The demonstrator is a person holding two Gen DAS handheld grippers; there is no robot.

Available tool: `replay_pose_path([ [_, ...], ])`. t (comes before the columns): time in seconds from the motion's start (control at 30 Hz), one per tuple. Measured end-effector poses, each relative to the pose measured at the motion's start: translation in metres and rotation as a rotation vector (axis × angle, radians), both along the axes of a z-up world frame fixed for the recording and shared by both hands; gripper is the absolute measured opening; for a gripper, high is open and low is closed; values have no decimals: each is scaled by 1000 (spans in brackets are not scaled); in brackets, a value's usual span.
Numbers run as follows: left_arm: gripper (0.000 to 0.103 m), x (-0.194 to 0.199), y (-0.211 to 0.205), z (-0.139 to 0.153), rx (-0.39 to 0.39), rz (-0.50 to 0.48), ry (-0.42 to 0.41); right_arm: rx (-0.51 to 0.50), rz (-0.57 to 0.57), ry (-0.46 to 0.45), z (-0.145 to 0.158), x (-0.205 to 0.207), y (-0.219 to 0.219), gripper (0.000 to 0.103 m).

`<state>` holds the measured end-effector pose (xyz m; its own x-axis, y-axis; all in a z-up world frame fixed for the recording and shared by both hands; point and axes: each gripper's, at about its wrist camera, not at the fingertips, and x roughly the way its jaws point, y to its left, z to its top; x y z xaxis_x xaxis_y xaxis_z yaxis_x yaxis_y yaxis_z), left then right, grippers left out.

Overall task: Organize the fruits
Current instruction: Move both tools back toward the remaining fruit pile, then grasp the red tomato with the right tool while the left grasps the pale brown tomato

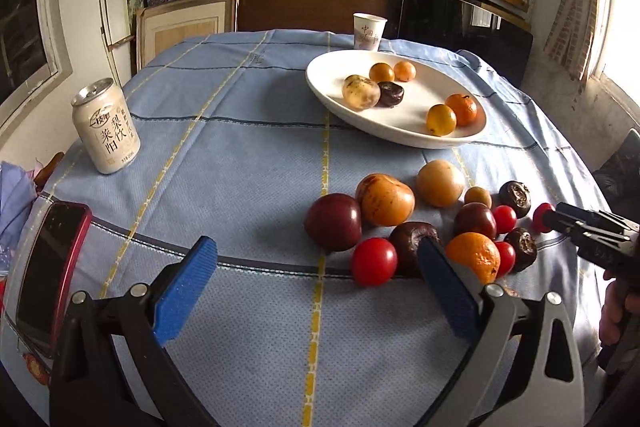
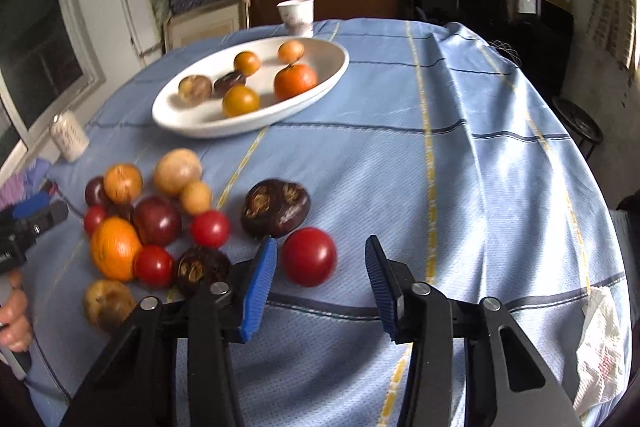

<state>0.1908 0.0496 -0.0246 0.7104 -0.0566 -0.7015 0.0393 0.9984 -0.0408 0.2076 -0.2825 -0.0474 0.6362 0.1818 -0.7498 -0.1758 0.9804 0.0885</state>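
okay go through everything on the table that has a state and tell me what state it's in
Left gripper: open, nothing between the pads.
Right gripper: open around a red tomato, not gripping it.
Can: upright, unopened.
Paper cup: upright.
Plate: holds six fruits.
Phone: screen dark.

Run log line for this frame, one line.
right gripper: open, red tomato between tips, unclamped | left gripper: open, empty, by fruit pile | white plate: six fruits
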Motion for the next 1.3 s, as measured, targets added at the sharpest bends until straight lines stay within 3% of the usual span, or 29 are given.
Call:
replay_pose_path([
  [0.5, 98, -3, -10, -1, 22, -38, -3, 0, 27, 41, -9, 5, 7, 30],
  [0.67, 98, -5, -15, -2, 24, -69, 0, 56, -17, 32, -5, 6, -6, 30],
  [1.03, 98, -25, -62, -12, -25, -328, 90, 87, -69, 23, -3, 8, -17, 30],
  [1.13, 95, -31, -74, -12, -2, -325, 77, 70, -69, 25, -4, 8, -16, 30],
  [1.2, 82, -33, -81, -13, -10, -327, 86, 74, -66, 29, -4, 7, -16, 30],
  [1.3, 75, -35, -92, -16, 6, -329, 109, 75, -66, 28, -4, 7, -16, 30],
])
